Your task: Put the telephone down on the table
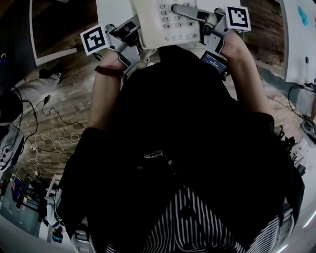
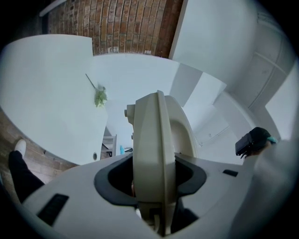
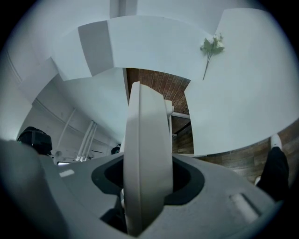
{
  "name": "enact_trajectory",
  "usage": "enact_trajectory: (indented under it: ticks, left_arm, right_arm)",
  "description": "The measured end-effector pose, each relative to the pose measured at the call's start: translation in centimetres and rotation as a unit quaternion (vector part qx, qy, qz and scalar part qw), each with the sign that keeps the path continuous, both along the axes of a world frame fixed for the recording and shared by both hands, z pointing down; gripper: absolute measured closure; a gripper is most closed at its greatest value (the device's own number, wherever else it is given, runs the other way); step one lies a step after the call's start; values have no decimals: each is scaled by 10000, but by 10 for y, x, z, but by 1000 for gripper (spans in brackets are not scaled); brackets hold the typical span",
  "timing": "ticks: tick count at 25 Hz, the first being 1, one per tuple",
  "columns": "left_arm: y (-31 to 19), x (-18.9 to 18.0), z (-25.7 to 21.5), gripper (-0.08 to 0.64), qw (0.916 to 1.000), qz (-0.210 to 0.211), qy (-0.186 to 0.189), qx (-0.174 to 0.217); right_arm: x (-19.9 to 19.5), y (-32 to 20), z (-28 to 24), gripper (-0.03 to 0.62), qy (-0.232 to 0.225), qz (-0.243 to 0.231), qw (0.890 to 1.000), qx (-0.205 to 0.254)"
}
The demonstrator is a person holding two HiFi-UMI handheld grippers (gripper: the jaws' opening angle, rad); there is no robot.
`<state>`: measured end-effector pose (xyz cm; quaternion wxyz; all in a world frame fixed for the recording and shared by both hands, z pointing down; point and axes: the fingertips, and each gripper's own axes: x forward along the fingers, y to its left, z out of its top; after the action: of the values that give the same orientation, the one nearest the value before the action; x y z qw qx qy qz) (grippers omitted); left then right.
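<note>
Jaws both sides clamp cream keypad telephone (image 1: 157, 23).

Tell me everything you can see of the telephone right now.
The telephone is a cream, plastic-looking desk set with a keypad of pale buttons facing up. It lies roughly flat, cut off by the head view's top edge. The left gripper is shut on its left edge and the right gripper on its right. A white table lies behind it; whether it rests there is unclear.
</note>
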<state>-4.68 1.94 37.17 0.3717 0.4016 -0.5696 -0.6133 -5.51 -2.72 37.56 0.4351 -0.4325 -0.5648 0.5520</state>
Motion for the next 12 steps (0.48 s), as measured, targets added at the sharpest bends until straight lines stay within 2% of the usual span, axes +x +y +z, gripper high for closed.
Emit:
enact_trajectory:
  ticks: [12]
  left_arm:
    - [-10,-3,-12,360,9994,218,-245,139]
  right_arm:
    - [0,-10,-13,396,-220,94,9996,117]
